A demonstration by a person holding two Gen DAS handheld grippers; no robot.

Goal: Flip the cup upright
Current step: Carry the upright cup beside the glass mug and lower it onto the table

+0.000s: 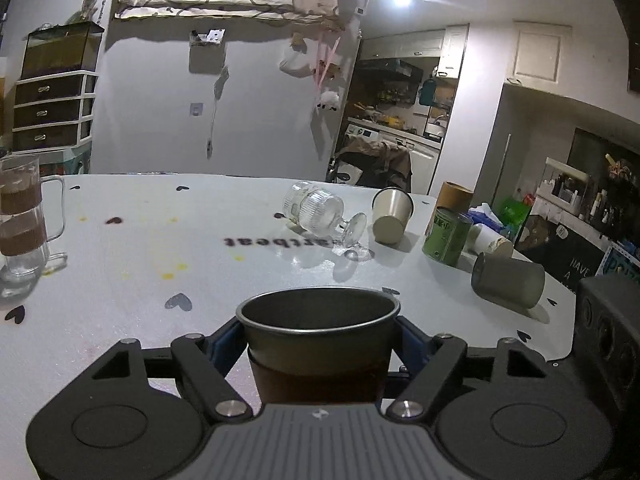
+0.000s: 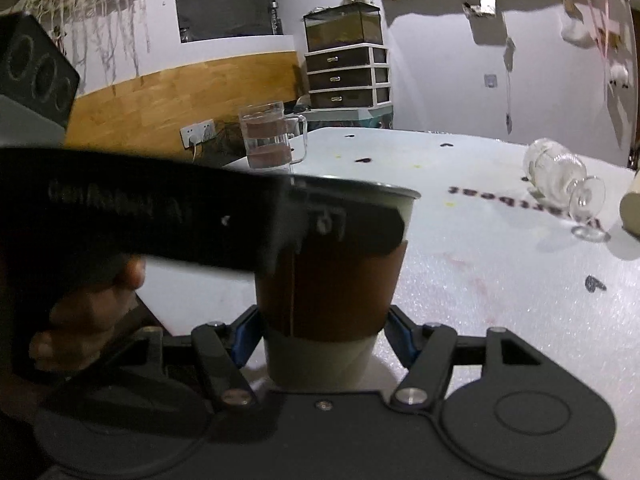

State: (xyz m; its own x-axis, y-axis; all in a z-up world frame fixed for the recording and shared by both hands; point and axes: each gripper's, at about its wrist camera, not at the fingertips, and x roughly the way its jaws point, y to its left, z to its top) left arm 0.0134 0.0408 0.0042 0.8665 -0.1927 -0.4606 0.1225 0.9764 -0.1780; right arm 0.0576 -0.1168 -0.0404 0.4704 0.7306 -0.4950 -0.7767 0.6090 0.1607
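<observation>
A paper cup with a brown sleeve stands upright, mouth up, on the white table. My left gripper is shut on it, blue pads against both sides near the rim. In the right wrist view the same cup sits between the fingers of my right gripper, blue pads touching its lower sides. The left gripper's black body crosses in front of the cup's upper part there, held by a hand.
A ribbed stemmed glass lies on its side mid-table. Beyond it lie a beige cup and a grey cup, next to a green tin. Stacked glass mugs stand at the left edge.
</observation>
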